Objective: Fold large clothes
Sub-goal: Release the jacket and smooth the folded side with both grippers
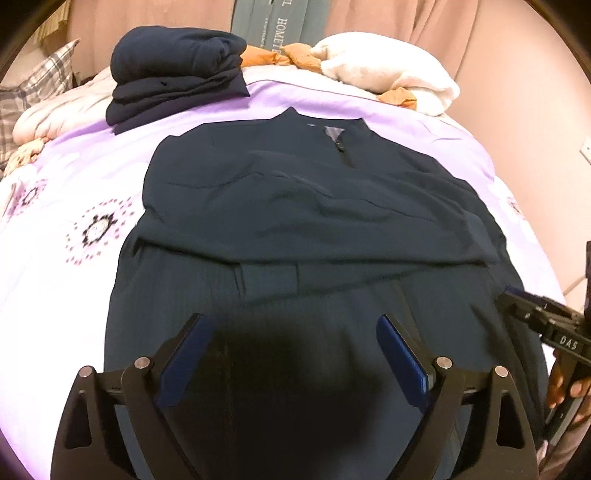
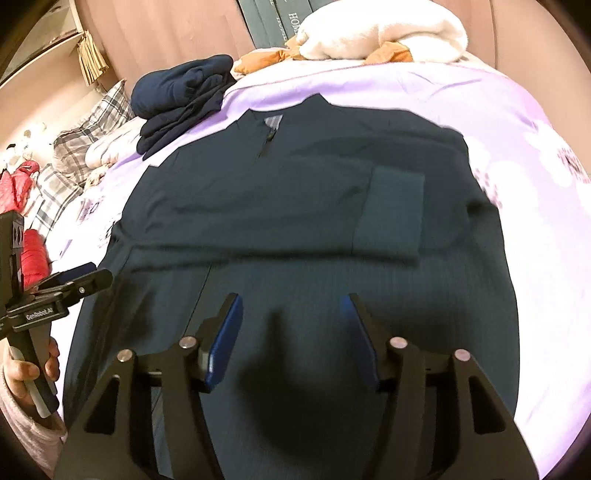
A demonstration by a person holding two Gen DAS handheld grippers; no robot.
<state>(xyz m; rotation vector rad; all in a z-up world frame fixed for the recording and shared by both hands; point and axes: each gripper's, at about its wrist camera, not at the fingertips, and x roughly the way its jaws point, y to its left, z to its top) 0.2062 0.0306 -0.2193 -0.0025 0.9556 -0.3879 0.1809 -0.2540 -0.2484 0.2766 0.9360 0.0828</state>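
Basically, both grippers, left [image 1: 290, 325] and right [image 2: 291, 306], were spread wide over the dark jacket [image 1: 295, 206], gripping nothing. Jacket lay flat on the purple bedspread [image 1: 74, 177], sleeves folded in; folded navy pile [image 1: 173, 74] sat behind it.

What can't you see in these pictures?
- Sweater hem: hidden by the left gripper in the left view and by the right gripper in the right view.
- Box lettering: cut off by the top edge in both views.
- Orange cloth: mostly buried under the white blanket.
- Folded pile: the number of garments is unclear.
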